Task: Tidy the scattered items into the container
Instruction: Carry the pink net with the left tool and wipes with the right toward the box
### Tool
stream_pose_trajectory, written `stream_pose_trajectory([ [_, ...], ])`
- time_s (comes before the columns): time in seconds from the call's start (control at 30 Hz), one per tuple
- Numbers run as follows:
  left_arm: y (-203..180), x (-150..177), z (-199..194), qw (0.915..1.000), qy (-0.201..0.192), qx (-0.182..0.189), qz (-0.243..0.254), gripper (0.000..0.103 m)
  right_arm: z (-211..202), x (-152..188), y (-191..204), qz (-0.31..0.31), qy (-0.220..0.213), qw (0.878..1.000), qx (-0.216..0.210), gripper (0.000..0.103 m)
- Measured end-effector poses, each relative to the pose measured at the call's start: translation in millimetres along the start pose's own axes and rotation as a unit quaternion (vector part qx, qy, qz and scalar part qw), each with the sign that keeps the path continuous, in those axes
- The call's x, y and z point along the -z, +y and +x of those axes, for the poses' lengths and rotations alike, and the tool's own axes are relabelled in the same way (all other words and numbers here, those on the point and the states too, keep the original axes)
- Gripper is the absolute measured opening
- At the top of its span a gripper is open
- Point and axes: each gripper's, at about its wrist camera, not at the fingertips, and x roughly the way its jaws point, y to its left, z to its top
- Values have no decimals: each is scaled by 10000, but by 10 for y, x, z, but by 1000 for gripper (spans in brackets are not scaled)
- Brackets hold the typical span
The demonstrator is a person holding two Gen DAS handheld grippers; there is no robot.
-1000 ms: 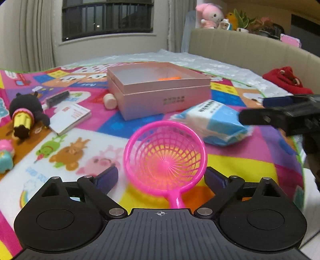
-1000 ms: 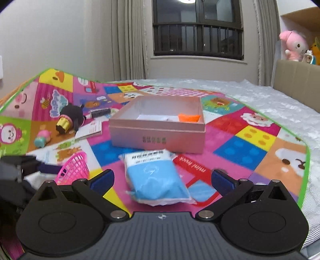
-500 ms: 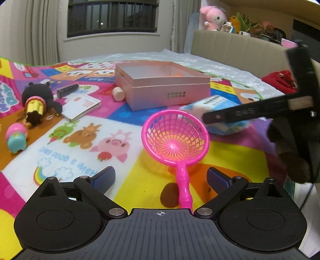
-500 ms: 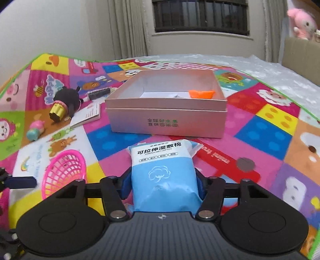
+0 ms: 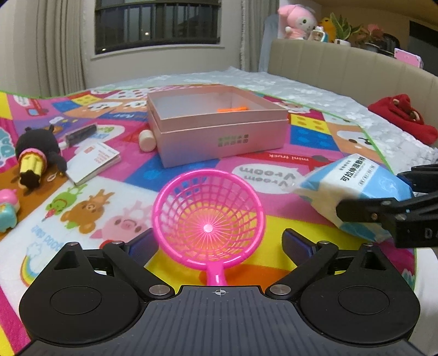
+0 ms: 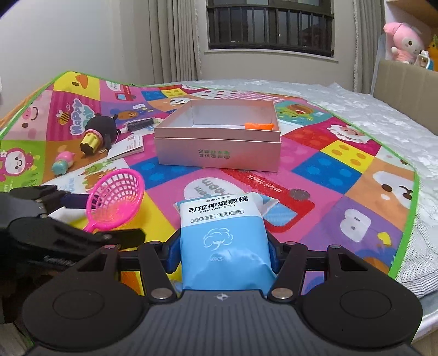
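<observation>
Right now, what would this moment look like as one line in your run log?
right gripper: shut on blue wet-cotton pack | left gripper: open around pink strainer, closing | pink box: holds an orange item

pink boxes (image 6: pixel 219 153): one, centre of frame
pink scoop nets (image 5: pixel 208 219): one
blue cotton packs (image 6: pixel 223 243): one
black plush toys (image 5: pixel 35 153): one, left
small pastel figures (image 6: pixel 63 163): one
white booklets (image 5: pixel 93 161): one
orange items in box (image 6: pixel 258 125): one
dark tubes (image 6: pixel 139 124): one
grippers: two, left gripper (image 5: pixel 219 245), right gripper (image 6: pixel 221 253)

A home bedroom: padded headboard (image 5: pixel 342 65), plush toys (image 6: pixel 402 41), curtained window (image 6: pixel 269 26), cartoon play mat (image 6: pixel 342 169).
</observation>
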Motion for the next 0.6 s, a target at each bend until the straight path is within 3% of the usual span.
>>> stream_pose_trajectory([
  [0.03,-11,-2,4,10000,-1,-28,23,92,-15,11,-1,-2,-11,10000,-22,58],
  [0.07,-18,-3,8,10000,18,-53,40,82,-24,19,0,2,-13,10000,-36,58],
  [0.23,-12,7,-30,9998,47,-144,96,75,-45,38,-6,61,-18,10000,-23,57],
  [0.3,-23,8,-93,9997,79,-121,172,46,-92,42,-31,77,-77,9999,-1,57],
  [0.53,-101,-65,-303,9984,10,-157,548,45,-307,55,-191,167,-359,9992,49,57],
  [0.57,-106,-68,-302,9982,0,-152,587,49,-325,63,-217,183,-402,9990,66,57],
  [0.6,-105,-62,-288,9982,14,-143,587,60,-335,77,-245,213,-436,9988,115,57],
])
